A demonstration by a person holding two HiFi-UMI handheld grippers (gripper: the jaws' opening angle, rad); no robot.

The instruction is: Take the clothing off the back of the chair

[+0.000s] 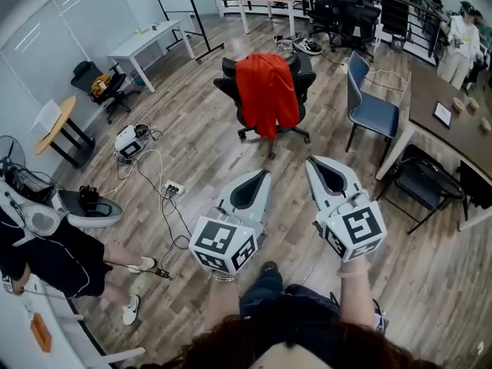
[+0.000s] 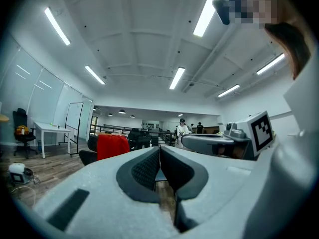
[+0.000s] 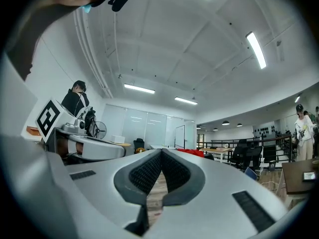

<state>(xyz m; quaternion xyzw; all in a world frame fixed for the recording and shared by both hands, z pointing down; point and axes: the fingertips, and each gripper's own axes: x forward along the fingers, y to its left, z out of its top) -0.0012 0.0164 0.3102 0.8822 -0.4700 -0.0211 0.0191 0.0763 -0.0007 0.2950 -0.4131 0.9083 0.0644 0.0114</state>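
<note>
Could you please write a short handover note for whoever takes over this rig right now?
Tools: left tool and right tool both shut, empty, held level side by side.
Things: the red garment is draped over the back of the black chair, farther ahead on the floor, untouched.
Done: nothing yet.
Left: approach, open a tool, grip the garment, lift it off the chair.

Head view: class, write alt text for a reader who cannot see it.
A red garment hangs over the back of a black office chair. Nearer the camera, the left gripper and right gripper point toward it, jaws shut and empty.
</note>
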